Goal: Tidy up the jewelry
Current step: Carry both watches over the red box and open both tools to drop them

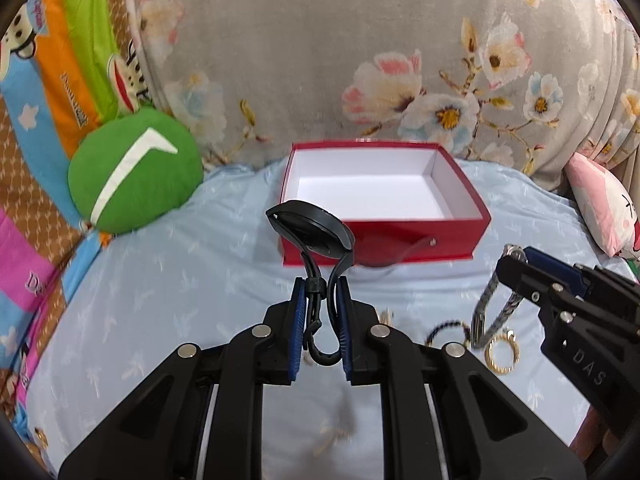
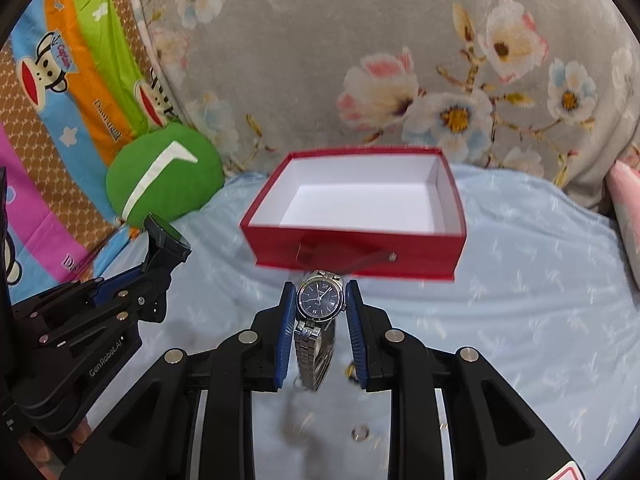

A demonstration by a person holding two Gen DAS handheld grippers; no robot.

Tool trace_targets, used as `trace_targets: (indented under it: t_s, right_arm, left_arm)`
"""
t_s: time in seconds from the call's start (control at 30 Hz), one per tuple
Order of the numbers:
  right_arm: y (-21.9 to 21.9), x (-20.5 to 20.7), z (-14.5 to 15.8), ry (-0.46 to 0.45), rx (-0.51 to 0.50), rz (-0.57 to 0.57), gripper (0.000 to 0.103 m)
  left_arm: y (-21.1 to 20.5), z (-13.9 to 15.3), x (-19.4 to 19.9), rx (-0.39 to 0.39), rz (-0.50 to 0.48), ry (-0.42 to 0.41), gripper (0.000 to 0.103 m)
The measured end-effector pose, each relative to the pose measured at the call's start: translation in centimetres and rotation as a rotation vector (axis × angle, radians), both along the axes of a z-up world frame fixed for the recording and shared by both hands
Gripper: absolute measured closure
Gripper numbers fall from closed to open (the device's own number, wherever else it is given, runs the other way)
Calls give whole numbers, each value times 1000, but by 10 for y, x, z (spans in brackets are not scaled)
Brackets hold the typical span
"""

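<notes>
From my left wrist, my left gripper (image 1: pixel 320 300) clamps the strap of a black round-faced watch (image 1: pixel 310 232), held up before the open red cardboard box with white lining (image 1: pixel 384 236) on the pale blue bedsheet (image 1: pixel 160 300). A gold ring (image 1: pixel 502 354) lies below.

From my right wrist, my right gripper (image 2: pixel 320 300) pinches a steel-bracelet watch with dark blue dial (image 2: pixel 320 298) in front of that box.

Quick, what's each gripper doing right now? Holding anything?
Left gripper: closed on the strap of a black watch.
Right gripper: closed on a silver watch with a blue dial, its band hanging down.
</notes>
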State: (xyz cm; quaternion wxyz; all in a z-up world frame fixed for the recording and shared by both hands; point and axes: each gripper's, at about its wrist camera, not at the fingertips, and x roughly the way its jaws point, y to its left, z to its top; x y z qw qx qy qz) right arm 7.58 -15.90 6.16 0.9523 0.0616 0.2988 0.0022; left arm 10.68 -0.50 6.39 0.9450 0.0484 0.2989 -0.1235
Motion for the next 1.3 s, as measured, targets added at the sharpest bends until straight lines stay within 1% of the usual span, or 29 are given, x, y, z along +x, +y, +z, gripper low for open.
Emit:
trace_targets:
  t_s: [0.2, 0.33, 0.5, 0.63, 0.73, 0.87, 0.97, 1.07, 1.13, 1.23, 1.27, 1.3]
  right_arm:
    - [-23, 45, 31, -64, -15, -25, 79]
    - [-40, 85, 50, -89, -21, -35, 79]
    - [-60, 132, 61, -96, -11, -56, 79]
    - [-77, 167, 55, -69, 5, -66, 79]
    - [-89, 191, 44, -37, 28, -69, 79]
    - [-95, 215, 25, 2, 21, -74, 79]
    - [-96, 230, 11, 29, 19, -74, 79]
    - [-96, 240, -1, 44, 23, -69, 79]
    - [-94, 244, -6, 52, 19, -60, 79]
    - [-90, 247, -10, 47, 3, -61, 78]
    - [-89, 247, -10, 45, -4, -63, 78]
    - [-88, 245, -10, 42, -3, -65, 74]
  left_arm:
    - [-20, 25, 40, 3, 3, -67, 88]
    - [-33, 41, 75, -9, 8, -90, 88]
    - [-57, 55, 122, -6, 20, -122, 88]
    - [-73, 54, 162, -23, 21, -101, 87]
    - [-81, 48, 185, -29, 26, -70, 87]
    - [-92, 34, 215, -25, 35, -29, 85]
    - [-98, 23, 228, -10, 52, -19, 82]
    - [-102, 14, 236, 18, 66, -28, 78]
    - [-104, 9, 241, 35, 73, -28, 77]
    - [-104, 4, 245, 36, 87, -30, 77]
    - [-105, 3, 245, 41, 93, -32, 75]
    - [-105, 3, 246, 45, 97, -35, 71]
